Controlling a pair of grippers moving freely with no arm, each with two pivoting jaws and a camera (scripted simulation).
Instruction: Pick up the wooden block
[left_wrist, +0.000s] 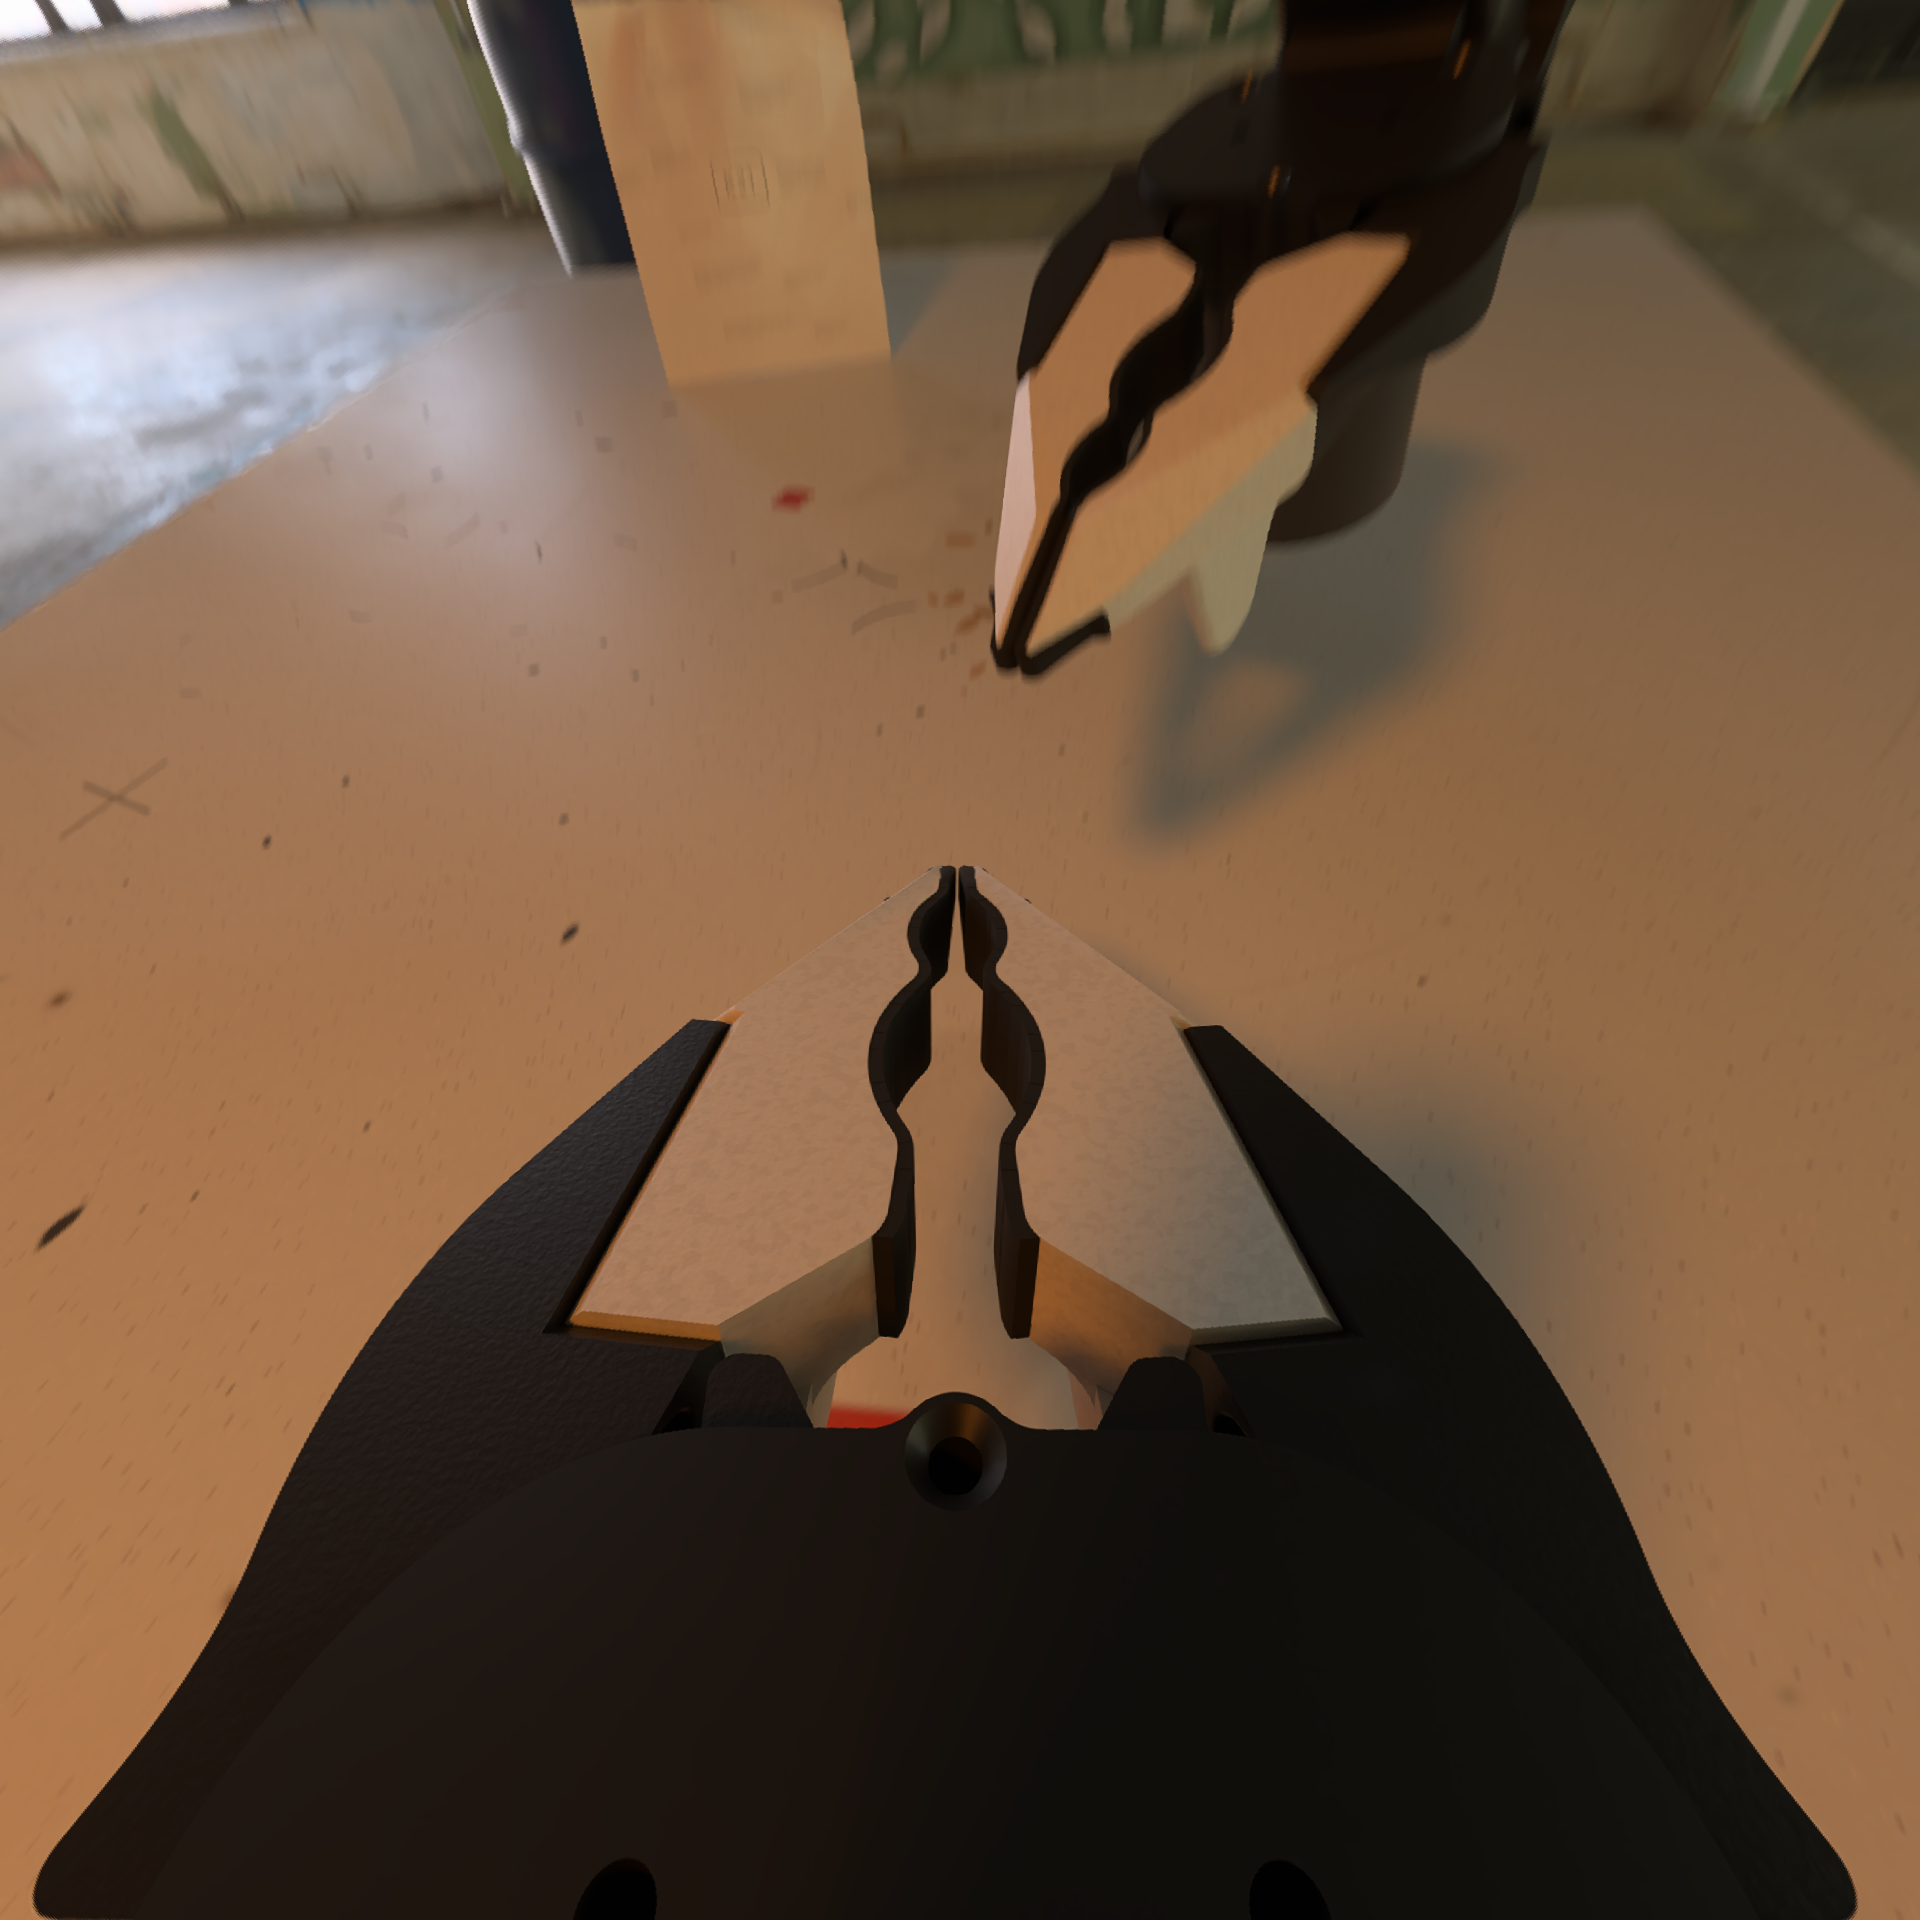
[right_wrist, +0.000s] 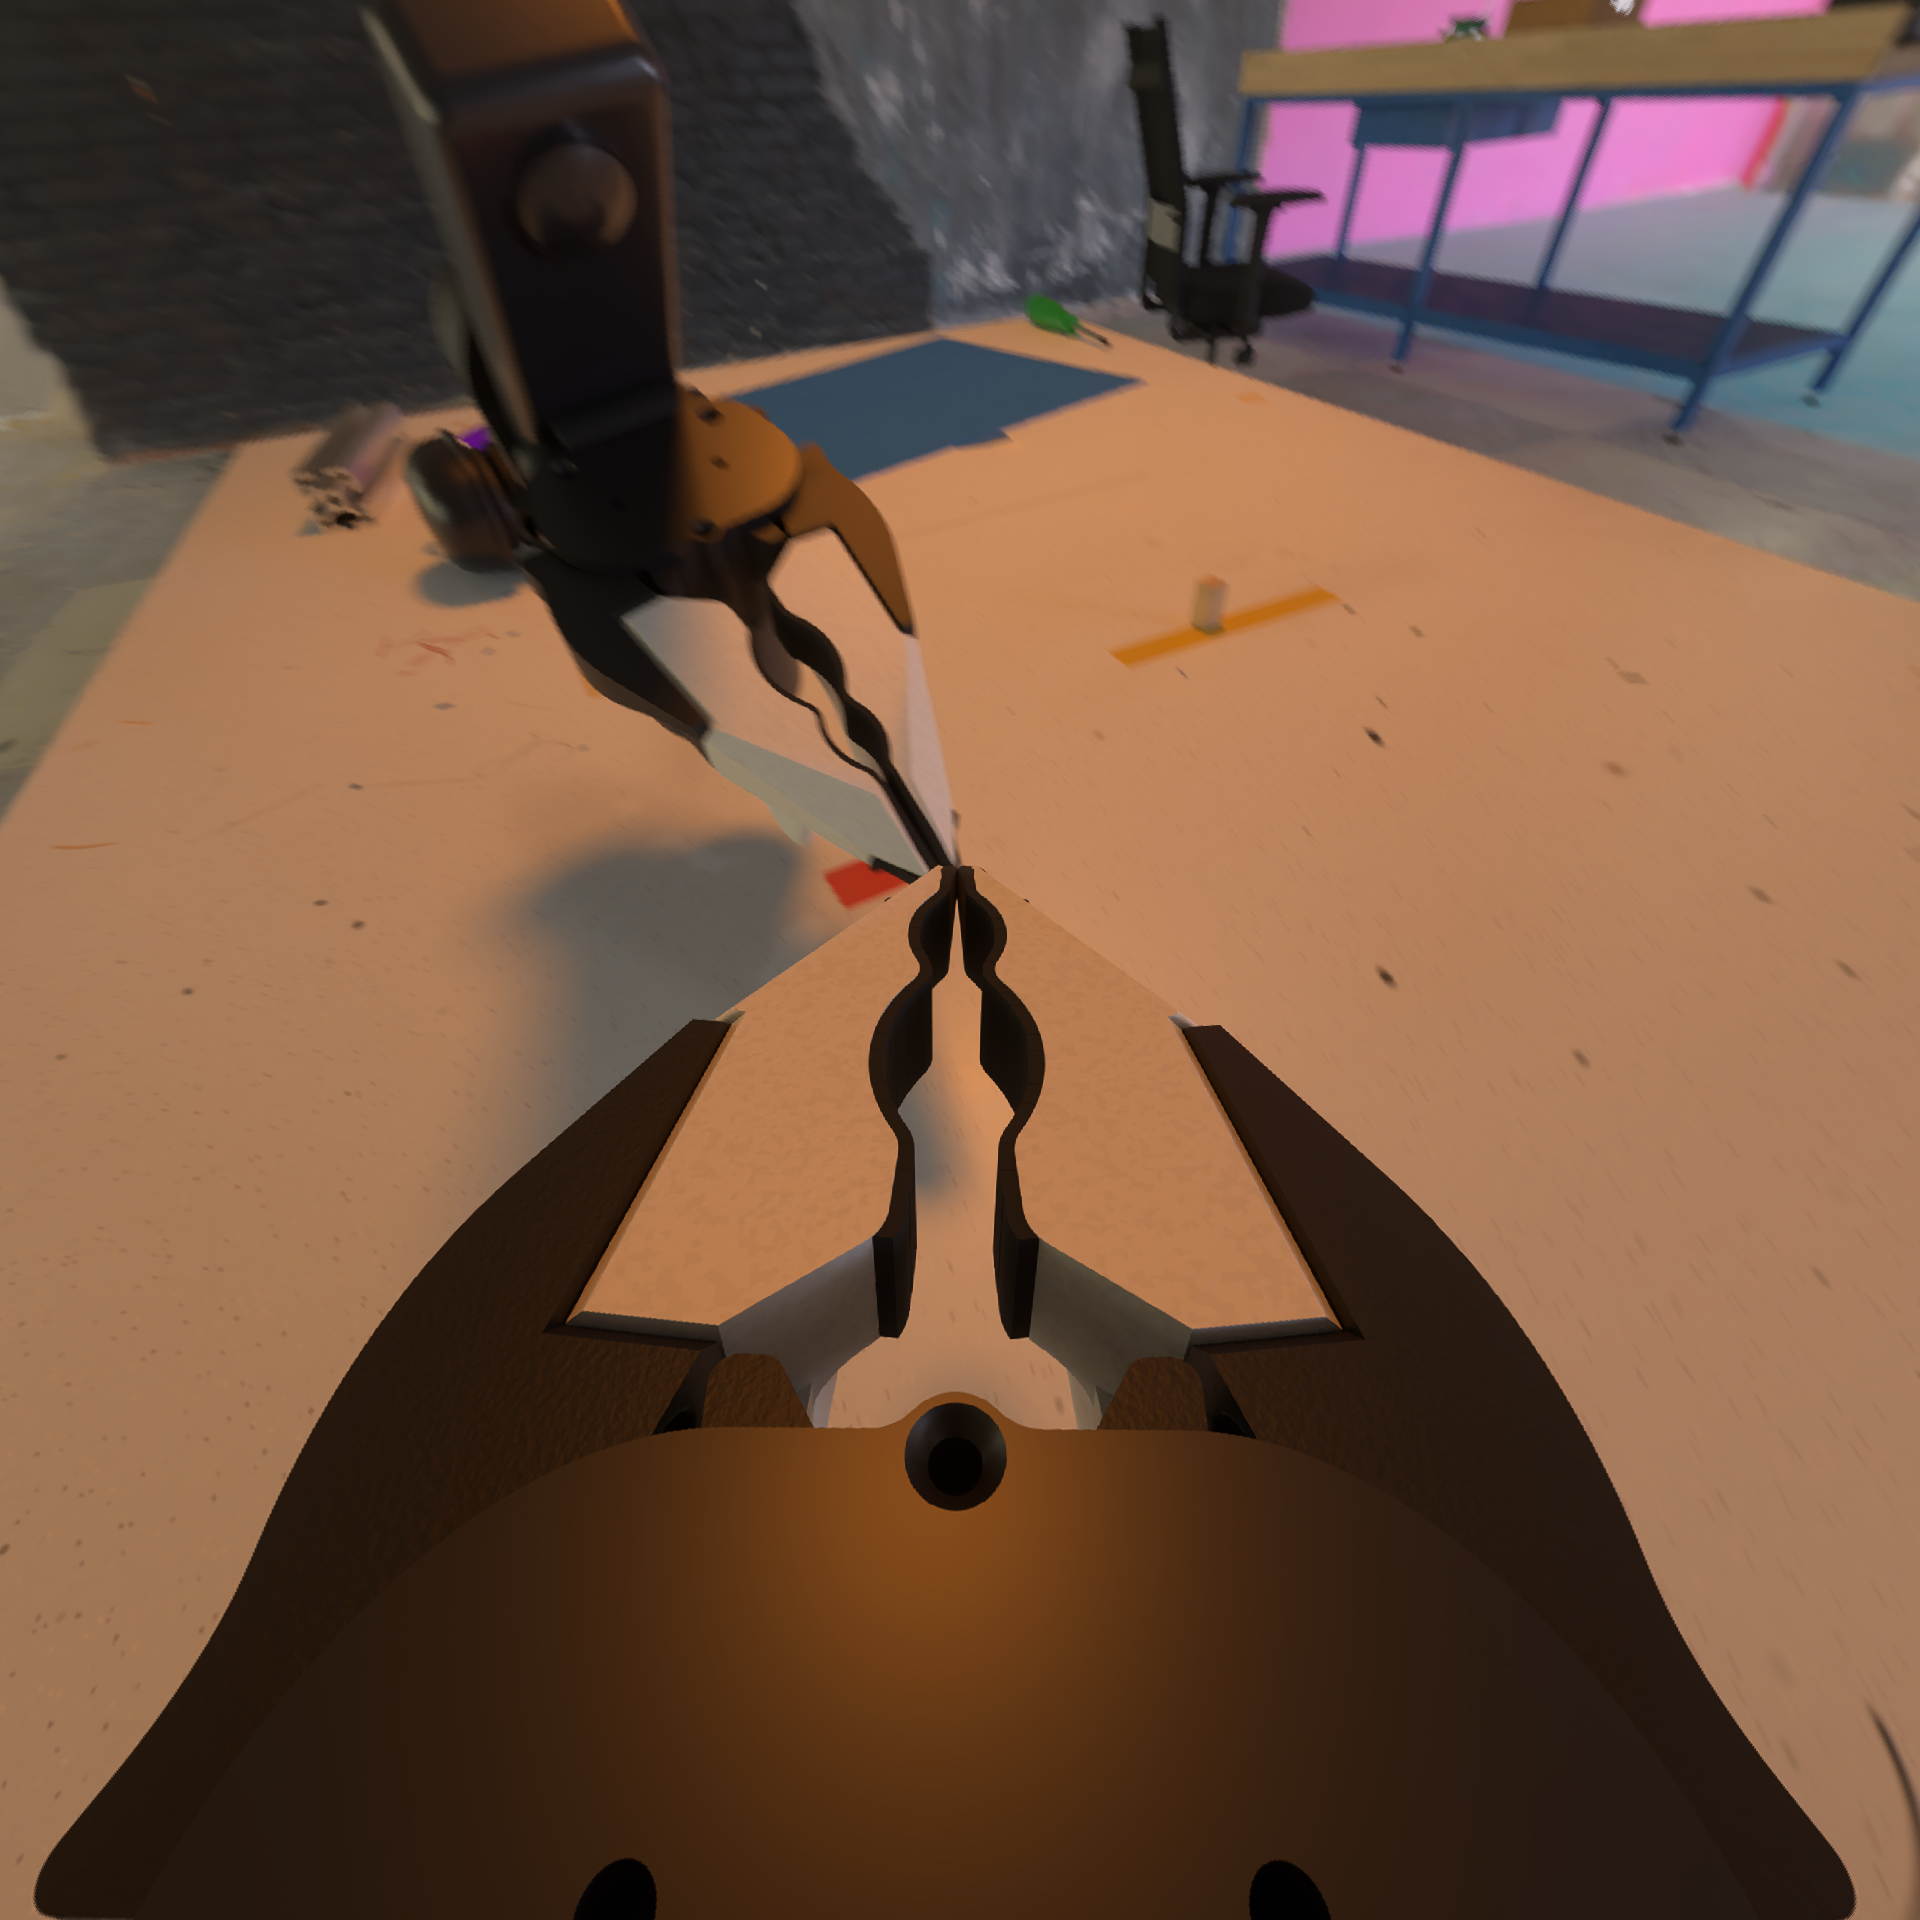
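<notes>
In the lower centre of the left wrist view we see our left gripper (left_wrist: 954, 873), black with pale finger plates, its two tips pressed together with nothing between them. It hangs over the tan speckled wooden table (left_wrist: 416, 935). Farther, at the upper right of the frame, our right gripper (left_wrist: 1013, 657) points down, also closed and empty. At the top centre stands the tall, upright, light wooden block (left_wrist: 743, 187), apart from both grippers. In the right wrist view, the right gripper (right_wrist: 956, 873) shows its tips together; a small red patch (right_wrist: 862, 883) lies just beyond them.
</notes>
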